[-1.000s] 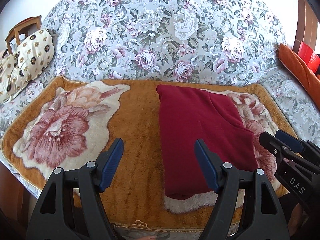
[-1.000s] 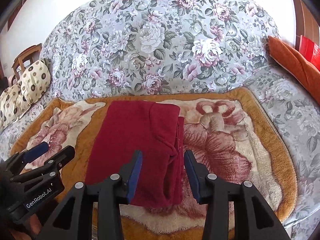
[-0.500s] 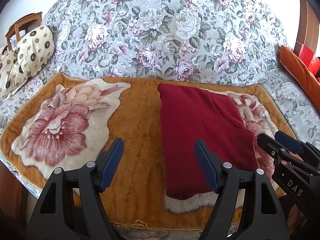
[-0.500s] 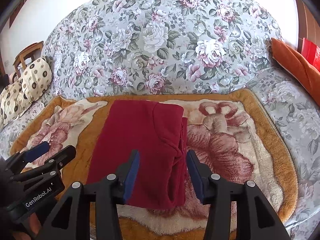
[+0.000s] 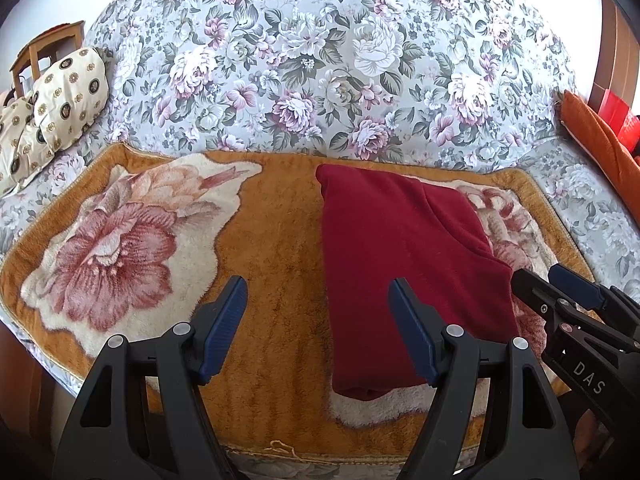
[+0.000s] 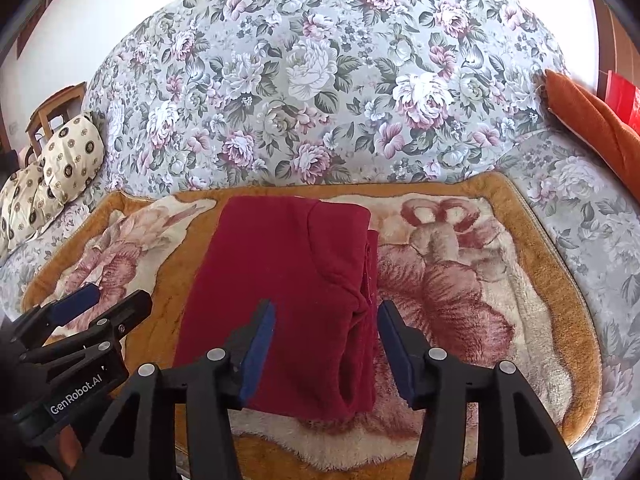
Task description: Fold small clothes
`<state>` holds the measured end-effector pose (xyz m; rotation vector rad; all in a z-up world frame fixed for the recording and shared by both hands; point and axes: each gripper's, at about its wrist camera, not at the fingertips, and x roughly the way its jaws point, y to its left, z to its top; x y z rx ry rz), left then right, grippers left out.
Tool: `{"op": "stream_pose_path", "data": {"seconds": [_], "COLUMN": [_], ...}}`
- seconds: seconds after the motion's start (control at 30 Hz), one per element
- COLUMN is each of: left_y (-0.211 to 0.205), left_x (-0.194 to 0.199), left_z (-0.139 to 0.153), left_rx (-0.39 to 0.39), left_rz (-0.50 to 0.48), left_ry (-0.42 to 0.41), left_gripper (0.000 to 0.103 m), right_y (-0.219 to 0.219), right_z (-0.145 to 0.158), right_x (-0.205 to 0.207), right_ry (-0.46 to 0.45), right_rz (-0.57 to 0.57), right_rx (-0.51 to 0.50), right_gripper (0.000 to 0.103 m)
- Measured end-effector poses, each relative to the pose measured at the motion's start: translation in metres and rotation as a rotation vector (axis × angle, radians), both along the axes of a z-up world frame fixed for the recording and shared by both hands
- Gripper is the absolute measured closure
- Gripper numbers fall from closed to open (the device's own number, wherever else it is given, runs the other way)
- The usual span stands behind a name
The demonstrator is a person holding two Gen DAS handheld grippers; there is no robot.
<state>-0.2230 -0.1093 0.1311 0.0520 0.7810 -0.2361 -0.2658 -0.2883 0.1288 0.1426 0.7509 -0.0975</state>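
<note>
A dark red garment [image 5: 400, 256] [image 6: 288, 280] lies folded into a long rectangle on an orange plush mat [image 5: 276, 240] [image 6: 560, 292] with pink flowers. My left gripper [image 5: 318, 320] hovers open over the mat at the garment's left edge, with nothing between its fingers. My right gripper [image 6: 326, 344] hangs above the garment's near right part. Its jaws are opening and the pads do not press the cloth. Each gripper also shows in the other's view: the right gripper [image 5: 560, 292] at the right edge, the left gripper [image 6: 96, 304] at the lower left.
The mat lies on a sofa seat with a grey floral cover [image 5: 320, 60] [image 6: 320, 80]. A cream patterned cushion [image 5: 60, 92] [image 6: 60, 160] and a wooden chair [image 5: 40, 48] are at the left. An orange cushion [image 5: 600, 140] [image 6: 592, 120] lies at the right.
The right gripper's jaws have spread wider above the garment. The left gripper and the garment have kept still.
</note>
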Motion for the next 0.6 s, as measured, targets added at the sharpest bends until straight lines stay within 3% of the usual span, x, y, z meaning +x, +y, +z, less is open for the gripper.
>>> {"op": "stream_pose_path", "data": {"seconds": [0.6], "left_y": [-0.002], "left_x": [-0.0026], "left_z": [-0.0036], "left_rx": [-0.002], "left_rz": [-0.012], "left_ry": [-0.025], "left_gripper": [0.03], "right_y": [0.0019], "right_z": [-0.0053], "right_x": [-0.0006], "right_ry": [0.008], "right_rz": [0.006], "right_rx": [0.011], "right_gripper": [0.051]}}
